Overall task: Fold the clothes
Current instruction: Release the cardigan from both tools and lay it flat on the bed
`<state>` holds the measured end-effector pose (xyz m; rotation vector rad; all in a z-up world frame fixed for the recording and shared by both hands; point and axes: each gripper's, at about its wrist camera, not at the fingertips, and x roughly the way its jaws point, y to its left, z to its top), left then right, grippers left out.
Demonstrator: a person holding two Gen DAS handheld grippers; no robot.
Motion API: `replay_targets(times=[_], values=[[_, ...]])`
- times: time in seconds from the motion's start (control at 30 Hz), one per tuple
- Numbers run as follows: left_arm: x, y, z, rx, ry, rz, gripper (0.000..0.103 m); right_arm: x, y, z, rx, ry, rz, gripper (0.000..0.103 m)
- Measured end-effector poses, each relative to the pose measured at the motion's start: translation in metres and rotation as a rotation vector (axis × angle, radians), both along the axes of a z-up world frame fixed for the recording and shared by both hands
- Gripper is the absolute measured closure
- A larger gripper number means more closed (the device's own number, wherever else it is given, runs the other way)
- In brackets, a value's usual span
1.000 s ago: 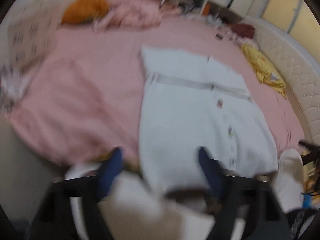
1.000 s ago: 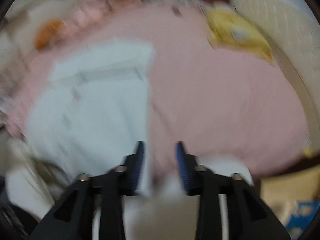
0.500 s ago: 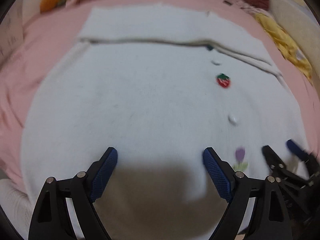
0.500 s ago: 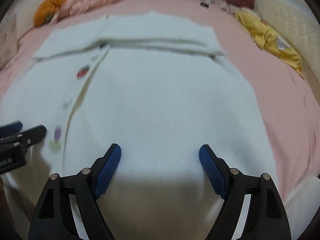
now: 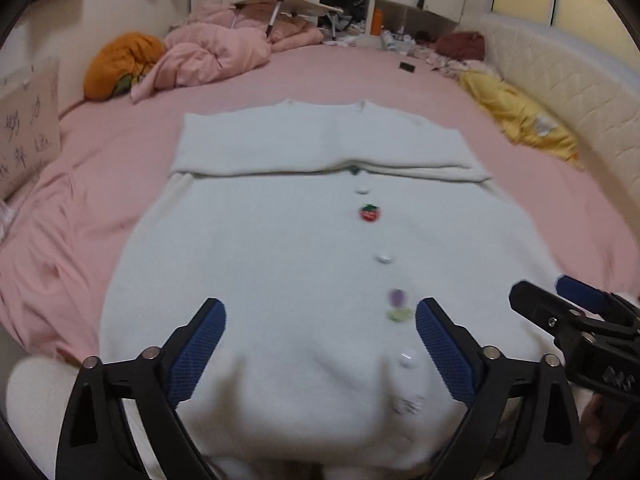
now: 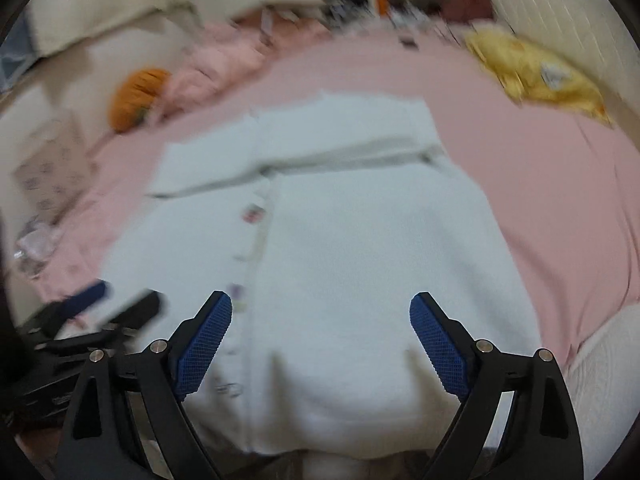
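White fuzzy knit cardigan lies flat, front up, on the pink bed sheet, hem end nearest both cameras. The cardigan's far end carries a folded-over band of the same fabric running straight across it. Button placket runs down the cardigan's middle: white round buttons, red strawberry patch, purple flower patch.

Far left of the cardigan: pillow with handwritten characters, then orange plush cushion and crumpled pink duvet beyond the cardigan's far-left corner. A small folding table stands over the duvet.

Left tongs, black frame with blue textured pads, hang over the cardigan's hem left of the placket. Jaws have just been opening and stand wide; nothing gripped, only fabric below the gap.

Right tongs hang over the cardigan's hem right of the placket, and show at the right edge of the left wrist view. Jaws have just been opening, now wide apart, holding nothing. Right wrist view is motion-blurred.

Right of the cardigan: bare pink sheet, then crumpled yellow garment against the cream quilted headboard, well apart from the cardigan. Dark red cloth beyond it.
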<state>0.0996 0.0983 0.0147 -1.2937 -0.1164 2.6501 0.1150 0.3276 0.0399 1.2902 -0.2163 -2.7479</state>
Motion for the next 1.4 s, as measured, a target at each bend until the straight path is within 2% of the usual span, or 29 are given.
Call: replay_targets(times=[0.07,0.1,0.2,0.4,0.6,0.83,1.0,1.13,1.3,1.4], values=[[0.001,-0.009,-0.012,0.030,-0.046,0.019,0.004,0.008,-0.001,-0.001,0.012,0.025,0.055,0.010],[0.001,-0.013,-0.019,0.041,-0.070,0.029,0.004,0.001,-0.002,-0.010,-0.001,-0.007,0.064,0.010],[-0.020,-0.003,-0.033,0.058,-0.133,0.079,0.004,-0.011,-0.003,-0.035,0.001,-0.138,-0.007,0.011],[-0.006,0.016,-0.036,0.043,-0.125,0.063,0.004,-0.008,0.016,-0.031,-0.045,-0.099,-0.083,0.011],[-0.007,0.019,-0.033,0.019,-0.119,0.053,0.004,-0.004,0.004,-0.026,-0.021,-0.080,-0.059,0.011],[-0.009,0.021,-0.039,-0.011,-0.151,0.063,0.004,0.000,0.002,-0.021,-0.006,-0.048,-0.039,0.011],[-0.020,0.028,-0.037,-0.031,-0.149,0.037,0.004,-0.001,0.009,-0.019,-0.027,-0.025,-0.051,0.011],[-0.055,0.042,-0.017,-0.090,-0.075,-0.009,0.004,-0.006,0.026,-0.021,-0.092,-0.049,-0.089,0.011],[-0.141,0.089,0.018,-0.138,-0.021,-0.123,0.004,-0.014,0.046,-0.026,-0.190,-0.083,-0.135,0.011],[-0.196,0.136,0.018,-0.160,-0.071,-0.225,0.004,-0.017,0.053,-0.028,-0.224,-0.090,-0.143,0.011]])
